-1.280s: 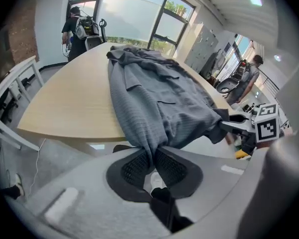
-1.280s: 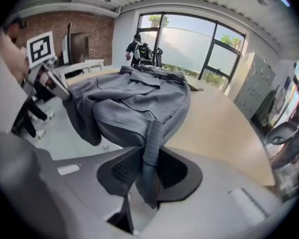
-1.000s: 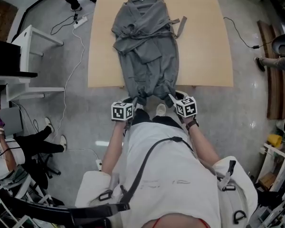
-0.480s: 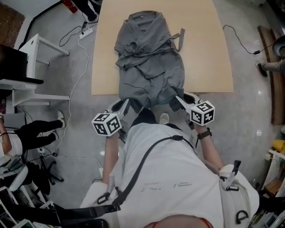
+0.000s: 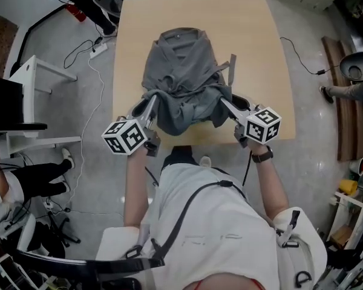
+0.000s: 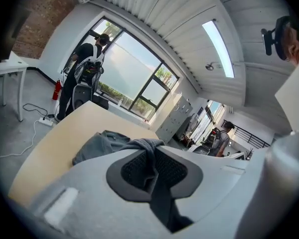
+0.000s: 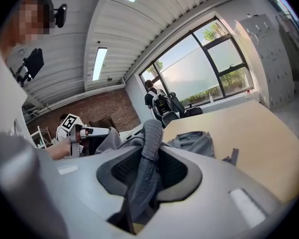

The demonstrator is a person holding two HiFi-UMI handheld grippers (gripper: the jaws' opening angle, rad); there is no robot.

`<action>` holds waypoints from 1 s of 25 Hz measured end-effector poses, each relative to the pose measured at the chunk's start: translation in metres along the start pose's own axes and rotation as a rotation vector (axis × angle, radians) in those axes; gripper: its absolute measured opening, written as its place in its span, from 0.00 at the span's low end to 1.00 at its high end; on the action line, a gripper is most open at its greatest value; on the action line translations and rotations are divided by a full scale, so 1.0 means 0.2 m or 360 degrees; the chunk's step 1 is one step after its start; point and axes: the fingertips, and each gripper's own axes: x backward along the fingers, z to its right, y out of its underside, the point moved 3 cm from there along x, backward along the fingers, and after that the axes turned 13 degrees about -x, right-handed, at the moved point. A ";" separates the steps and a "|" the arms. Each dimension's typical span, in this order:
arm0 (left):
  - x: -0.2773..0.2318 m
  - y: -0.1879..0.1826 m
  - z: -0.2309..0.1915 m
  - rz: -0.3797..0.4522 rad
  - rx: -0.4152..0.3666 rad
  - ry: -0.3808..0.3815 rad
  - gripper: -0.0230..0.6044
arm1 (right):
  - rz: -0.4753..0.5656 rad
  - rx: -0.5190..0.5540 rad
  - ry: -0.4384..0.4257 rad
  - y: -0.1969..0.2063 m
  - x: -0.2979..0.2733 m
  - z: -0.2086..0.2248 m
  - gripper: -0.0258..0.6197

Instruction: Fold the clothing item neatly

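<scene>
A grey robe (image 5: 184,71) lies on the wooden table (image 5: 254,35), collar at the far end, a belt strap (image 5: 232,65) sticking out to its right. My left gripper (image 5: 150,99) is shut on the left corner of the robe's bottom hem; my right gripper (image 5: 222,103) is shut on the right corner. Both hold the hem up above the table's near part, so the lower cloth sags between them. In the left gripper view a grey fold (image 6: 152,166) is pinched between the pads. In the right gripper view a thick roll of cloth (image 7: 145,168) runs through the jaws.
A white desk (image 5: 36,71) and floor cables (image 5: 91,47) are left of the table. One person sits at the lower left (image 5: 24,180); another stands at the right edge (image 5: 351,90). Someone stands by the window beyond the table's far end (image 6: 87,78).
Both grippers rose from below the table's near edge and moved forward over it. The robe's hanging lower part came up with them and now bunches above the tabletop.
</scene>
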 end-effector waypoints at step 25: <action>-0.54 0.60 -1.20 -0.0793 0.0267 -0.0487 0.38 | -0.0298 -0.0385 0.0684 -0.08 -0.62 1.28 0.52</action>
